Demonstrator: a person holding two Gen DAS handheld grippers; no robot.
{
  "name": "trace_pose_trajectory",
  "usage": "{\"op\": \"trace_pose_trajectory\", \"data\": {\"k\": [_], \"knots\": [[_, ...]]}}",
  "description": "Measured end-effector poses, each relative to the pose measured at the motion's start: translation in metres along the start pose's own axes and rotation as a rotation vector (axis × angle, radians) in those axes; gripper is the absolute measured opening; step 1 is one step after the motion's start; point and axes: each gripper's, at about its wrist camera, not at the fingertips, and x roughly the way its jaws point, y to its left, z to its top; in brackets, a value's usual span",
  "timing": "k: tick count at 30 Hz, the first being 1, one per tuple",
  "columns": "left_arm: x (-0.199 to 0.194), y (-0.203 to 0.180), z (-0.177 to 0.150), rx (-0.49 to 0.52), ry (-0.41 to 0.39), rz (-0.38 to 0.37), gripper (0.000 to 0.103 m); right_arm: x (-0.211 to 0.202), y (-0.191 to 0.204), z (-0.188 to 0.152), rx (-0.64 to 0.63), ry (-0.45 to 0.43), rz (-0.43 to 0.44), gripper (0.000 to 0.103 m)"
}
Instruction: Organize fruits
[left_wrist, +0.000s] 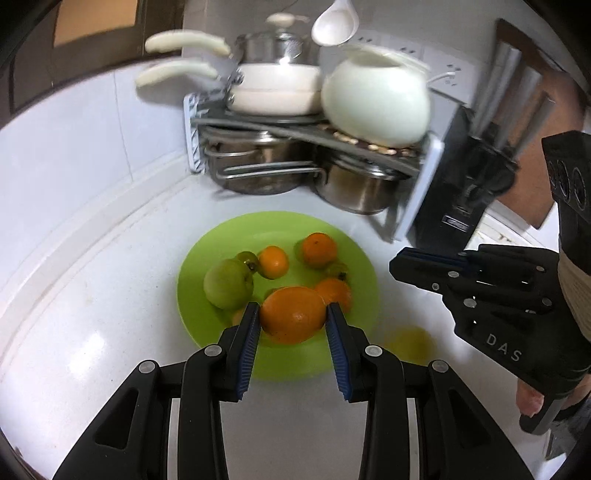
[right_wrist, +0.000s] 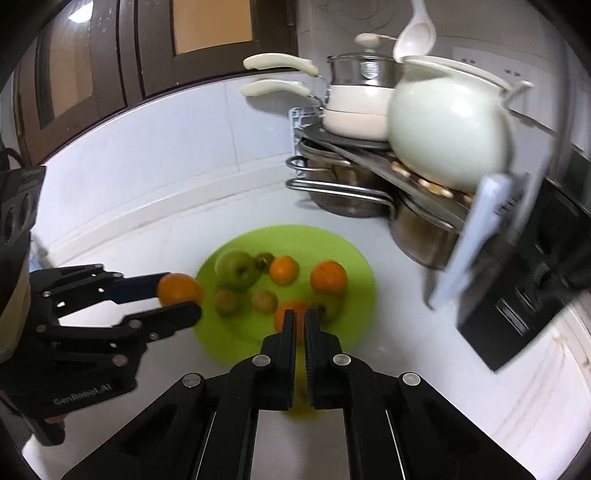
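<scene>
- Left gripper (left_wrist: 291, 314): fingers (left_wrist: 246, 343) clamped on a large orange (left_wrist: 293, 314), one blue pad on each side. From the right wrist view the same orange (right_wrist: 180, 289) sits between the left fingers at the plate's left edge; whether it is lifted or touching the plate, can't tell.
- Right gripper (right_wrist: 300, 321): fingers (right_wrist: 286, 354) narrow, only a thin gap, nothing between them. Tips hover over the near rim of the green plate (right_wrist: 351, 258).
- A yellow-green blob (right_wrist: 301, 406) shows under the right gripper on the tabletop, blurred, can't identify it. In the left view it shows as a yellowish patch (left_wrist: 410, 341) just beside the plate.
- Green plate (left_wrist: 207, 258) sits on the white tabletop (left_wrist: 92, 314), holding a green apple (left_wrist: 228, 283), several smaller oranges (left_wrist: 318, 249) and a few small greenish fruits (right_wrist: 264, 300).
- Behind the plate: corner rack (left_wrist: 306, 125) with steel pots (left_wrist: 354, 184) below, white pans (left_wrist: 277, 88) and a round white pot (left_wrist: 375, 101) on top.
- Black knife block (left_wrist: 465, 177) right of the rack.
</scene>
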Motion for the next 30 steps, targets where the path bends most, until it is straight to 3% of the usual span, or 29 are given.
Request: {"op": "trace_pose_trajectory", "data": {"k": [12, 19, 30], "knots": [[0.056, 0.004, 0.008, -0.039, 0.083, -0.023, 0.038, 0.028, -0.026, 0.004, 0.000, 0.049, -0.033, 0.006], [0.053, -0.011, 0.004, -0.006, 0.063, 0.031, 0.046, 0.035, -0.045, -0.012, 0.032, 0.032, 0.036, 0.006], [0.043, -0.022, 0.005, 0.007, 0.042, 0.051, 0.047, 0.024, -0.050, -0.007, 0.026, 0.001, 0.077, 0.006]]}}
